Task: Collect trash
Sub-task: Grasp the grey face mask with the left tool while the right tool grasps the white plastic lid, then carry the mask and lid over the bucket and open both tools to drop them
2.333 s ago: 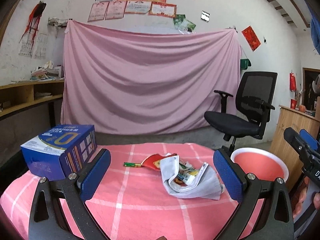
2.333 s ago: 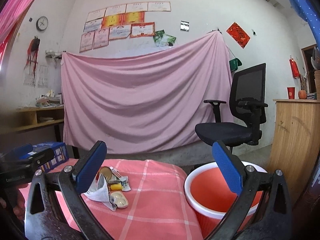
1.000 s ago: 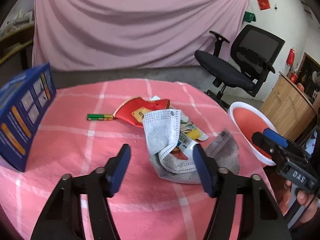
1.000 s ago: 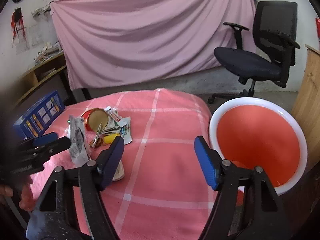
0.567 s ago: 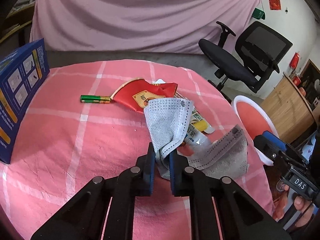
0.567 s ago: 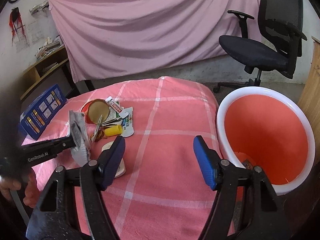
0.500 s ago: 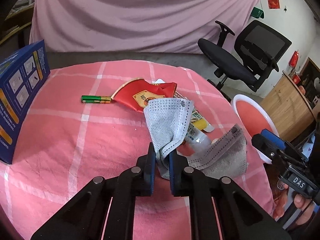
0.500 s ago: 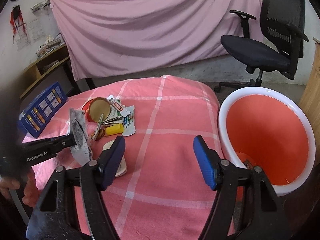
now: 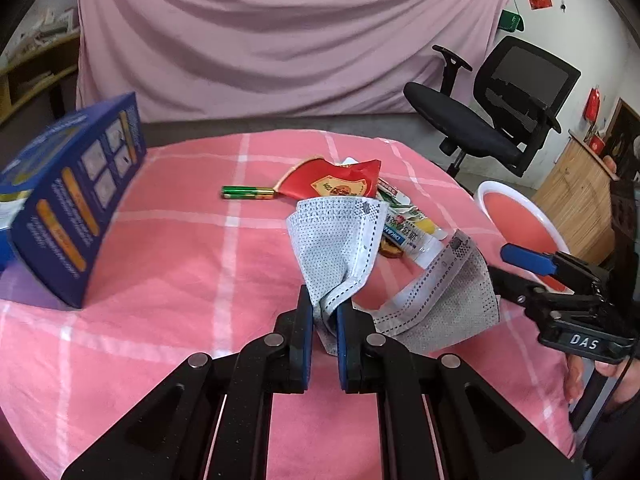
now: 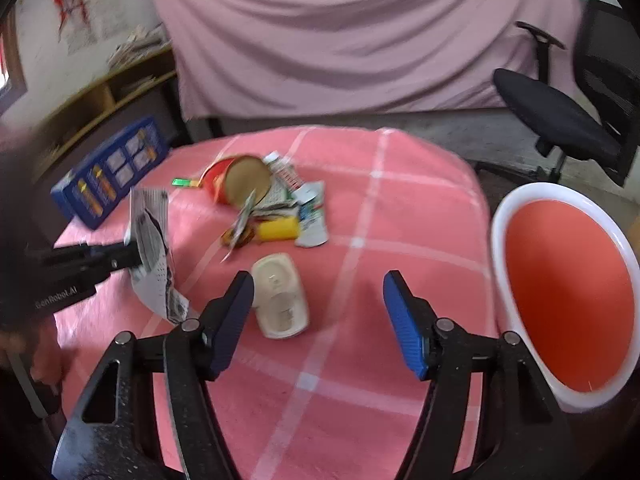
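Note:
My left gripper is shut on a grey face mask and holds it lifted off the pink checked tablecloth; the mask also shows in the right wrist view. Behind it lies a trash pile: a red paper cup, wrappers and a green battery. My right gripper is open above a flattened white container. The orange bin with a white rim stands right of the table.
A blue box stands at the table's left edge. A black office chair is behind the table on the right. A pink sheet hangs across the back wall. A wooden cabinet stands behind the bin.
My left gripper closed on the mask and has lifted it slightly. My right gripper tilted down and moved left over the white container.

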